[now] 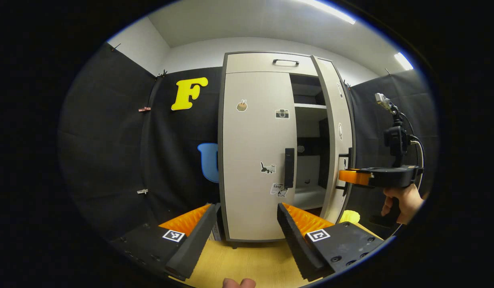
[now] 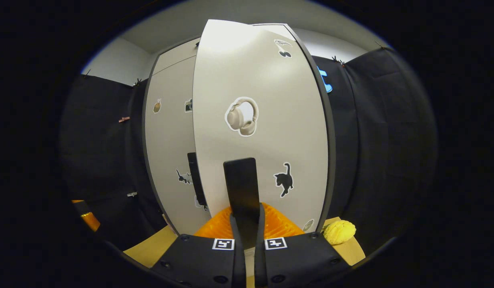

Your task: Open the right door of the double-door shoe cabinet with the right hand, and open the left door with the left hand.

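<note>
Right gripper (image 2: 247,224) pinching right door handle (image 2: 241,184); left gripper (image 1: 243,224) spread, short of left door (image 1: 255,152)

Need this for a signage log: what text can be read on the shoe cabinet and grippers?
Small white sticker low on the beige left door: a short script word, too small to read.
Other door stickers: pictures, no words.
Square black-and-white markers on the left gripper: patterns, no text.

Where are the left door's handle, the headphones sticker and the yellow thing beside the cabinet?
left door's handle (image 1: 289,168): left gripper view, middle of the dark vertical bar.
headphones sticker (image 2: 241,117): right gripper view, on the sticker's centre.
yellow thing (image 2: 339,232): right gripper view, its bumpy top.
</note>
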Available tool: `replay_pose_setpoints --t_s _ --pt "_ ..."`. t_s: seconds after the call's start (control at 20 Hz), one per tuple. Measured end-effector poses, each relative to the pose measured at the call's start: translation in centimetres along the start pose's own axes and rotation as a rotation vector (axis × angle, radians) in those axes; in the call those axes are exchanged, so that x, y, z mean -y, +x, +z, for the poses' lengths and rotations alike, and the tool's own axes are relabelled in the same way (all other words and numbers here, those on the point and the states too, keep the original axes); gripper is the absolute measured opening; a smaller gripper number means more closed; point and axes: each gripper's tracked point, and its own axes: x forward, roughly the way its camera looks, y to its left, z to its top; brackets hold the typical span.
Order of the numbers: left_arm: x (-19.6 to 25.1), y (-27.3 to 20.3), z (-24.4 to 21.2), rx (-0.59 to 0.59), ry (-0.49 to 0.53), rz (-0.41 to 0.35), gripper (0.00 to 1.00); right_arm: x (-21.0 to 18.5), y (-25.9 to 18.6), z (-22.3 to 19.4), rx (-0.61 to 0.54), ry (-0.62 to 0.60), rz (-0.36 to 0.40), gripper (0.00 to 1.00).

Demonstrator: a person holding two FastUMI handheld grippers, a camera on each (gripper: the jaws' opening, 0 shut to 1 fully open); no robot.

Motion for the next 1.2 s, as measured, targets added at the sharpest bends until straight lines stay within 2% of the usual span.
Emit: replay_pose_setpoints --t_s 0.45,0.65,0.8,1.0,1.05,1.1,1.15,1.2 --pt "3.2 1.2 -0.1 -0.006 0.001 -0.033 0.95 2.6 -2.2 0.2 0.01 0.008 -0.012 0.12" --pt "5.4 2.2 -0.1 -0.004 -0.003 -0.051 0.95 4.6 -3.3 0.5 0.009 -0.033 -0.03 0.12" --pt "7.4 3.0 0.1 0.004 -0.007 -0.073 0.95 7.3 -4.2 0.8 0.009 -0.053 -0.089 0.11" --pt "10.5 4.0 0.1 -0.004 -0.005 -0.105 0.95 12.8 -4.8 2.2 0.045 -0.082 -0.23 0.13" --pt "11.2 4.2 0.2 -0.003 -0.003 -0.115 0.95 12.7 -5.1 1.7 0.008 -0.021 -0.191 0.08" --pt "11.9 4.4 0.3 -0.001 0.002 -0.123 0.95 12.0 -5.4 1.6 0.001 0.043 -0.167 0.11" --pt "12.4 4.6 0.4 0.0 0.01 -0.129 0.95 11.6 -5.3 1.4 -0.005 0.064 -0.161 0.24" --pt "12.9 4.7 0.5 0.001 0.016 -0.133 0.95 11.4 -5.3 1.3 0.002 0.055 -0.161 0.31"
